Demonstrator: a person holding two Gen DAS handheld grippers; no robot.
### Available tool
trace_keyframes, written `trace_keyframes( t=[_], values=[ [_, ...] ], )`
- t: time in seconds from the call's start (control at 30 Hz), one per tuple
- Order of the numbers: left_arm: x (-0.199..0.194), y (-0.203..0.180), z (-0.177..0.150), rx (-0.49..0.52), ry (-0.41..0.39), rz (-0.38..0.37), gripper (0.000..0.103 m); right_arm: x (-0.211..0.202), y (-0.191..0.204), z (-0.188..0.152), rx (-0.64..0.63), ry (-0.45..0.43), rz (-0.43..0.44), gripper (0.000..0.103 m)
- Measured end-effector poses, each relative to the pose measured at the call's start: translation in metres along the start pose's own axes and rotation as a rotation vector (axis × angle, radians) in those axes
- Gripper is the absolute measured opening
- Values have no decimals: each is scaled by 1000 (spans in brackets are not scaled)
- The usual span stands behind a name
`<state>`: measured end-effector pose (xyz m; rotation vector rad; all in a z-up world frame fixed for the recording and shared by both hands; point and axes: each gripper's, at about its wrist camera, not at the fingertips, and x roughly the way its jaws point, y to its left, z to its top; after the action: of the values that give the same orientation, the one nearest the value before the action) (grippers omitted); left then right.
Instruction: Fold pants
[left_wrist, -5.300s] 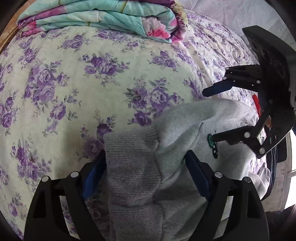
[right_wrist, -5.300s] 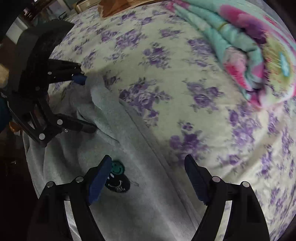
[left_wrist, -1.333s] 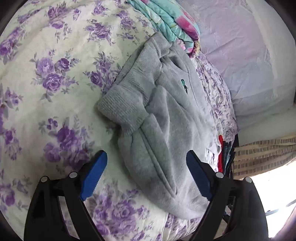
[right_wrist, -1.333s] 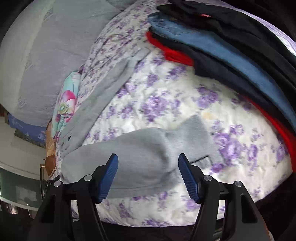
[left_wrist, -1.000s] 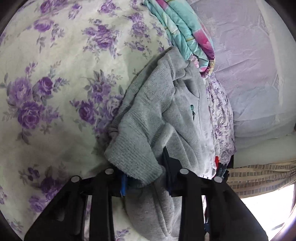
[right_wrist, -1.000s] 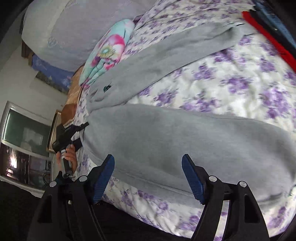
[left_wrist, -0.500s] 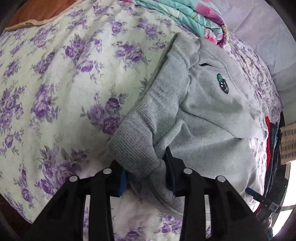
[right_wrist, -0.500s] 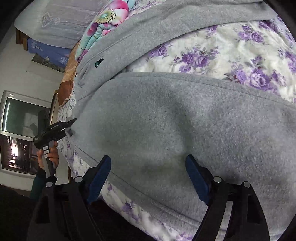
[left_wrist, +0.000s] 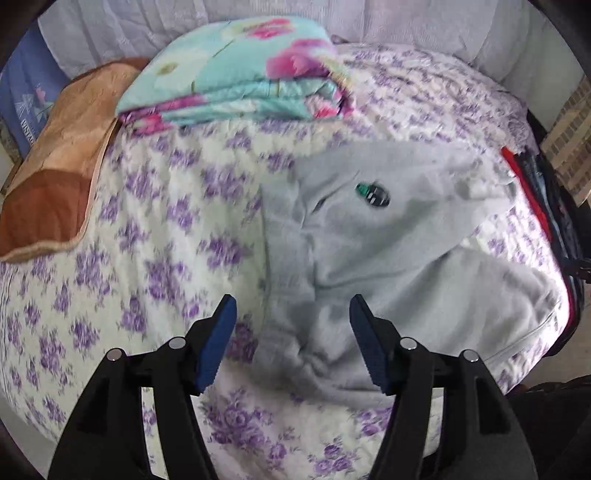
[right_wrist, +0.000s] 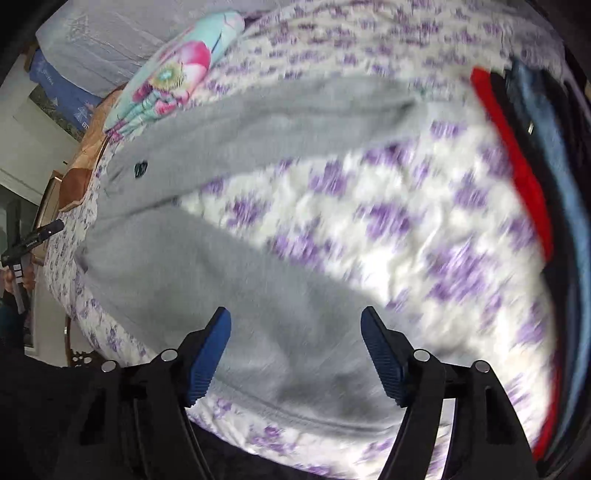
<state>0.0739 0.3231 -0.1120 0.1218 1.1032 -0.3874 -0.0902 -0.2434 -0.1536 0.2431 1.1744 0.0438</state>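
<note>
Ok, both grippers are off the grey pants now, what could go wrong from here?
The waistband end of the grey pants lies bunched and creased under the left gripper, whose jaws are opening, so a fold may set crooked. The legs lie spread apart, and one reaches close to the stacked clothes, which it might drag.

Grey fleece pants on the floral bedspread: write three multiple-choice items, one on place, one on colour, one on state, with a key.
1. The folded turquoise floral blanket lies
A. on the pants
B. beyond the pants, apart
C. under them

2. The small round patch on the grey fleece pants is
A. dark green
B. yellow
C. white

3. The left gripper is
A. clamped on a cuff
B. out of view
C. open, gripping nothing

Key: B, bedspread shows between them; A, dark green emblem; C, its pads stand apart above the cloth, opening.
</note>
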Motion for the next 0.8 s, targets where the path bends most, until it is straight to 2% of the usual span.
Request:
trace_keyframes(
  t=[0.07, 0.17, 0.23, 0.37, 0.43, 0.47, 0.5, 0.53, 0.6, 0.67, 0.73, 0.8],
  values=[
    [-22, 1, 17, 2, -65, 30, 80, -22, -11, 36, -97, -58, -64, 81],
    [-25, -5, 47, -21, -114, 89, 82, -28, -29, 84, -274, -85, -139, 85],
    [-12, -16, 69, -46, -98, 96, 82, -10, -48, 122, -337, -53, -162, 85],
    [34, -40, 112, -66, -55, 95, 82, 46, -76, 203, -407, 11, -123, 84],
    [63, -55, 129, -20, -3, 129, 82, 82, -80, 233, -469, 70, -132, 73],
    [74, -61, 134, 9, 19, 146, 82, 98, -83, 243, -488, 104, -124, 68],
    [84, -67, 140, 38, 44, 135, 82, 112, -87, 252, -500, 133, -109, 60],
    [92, -70, 141, 57, 63, 110, 82, 124, -92, 259, -512, 158, -94, 58],
    [105, -73, 141, 91, 109, 65, 82, 144, -99, 271, -545, 179, -79, 57],
    [119, -76, 139, 126, 155, 67, 82, 161, -107, 281, -547, 209, -62, 59],
    [132, -77, 141, 150, 180, 54, 82, 176, -113, 286, -522, 251, -36, 67],
    [145, -78, 147, 167, 196, 45, 82, 186, -113, 285, -523, 278, -27, 70]
  ],
)
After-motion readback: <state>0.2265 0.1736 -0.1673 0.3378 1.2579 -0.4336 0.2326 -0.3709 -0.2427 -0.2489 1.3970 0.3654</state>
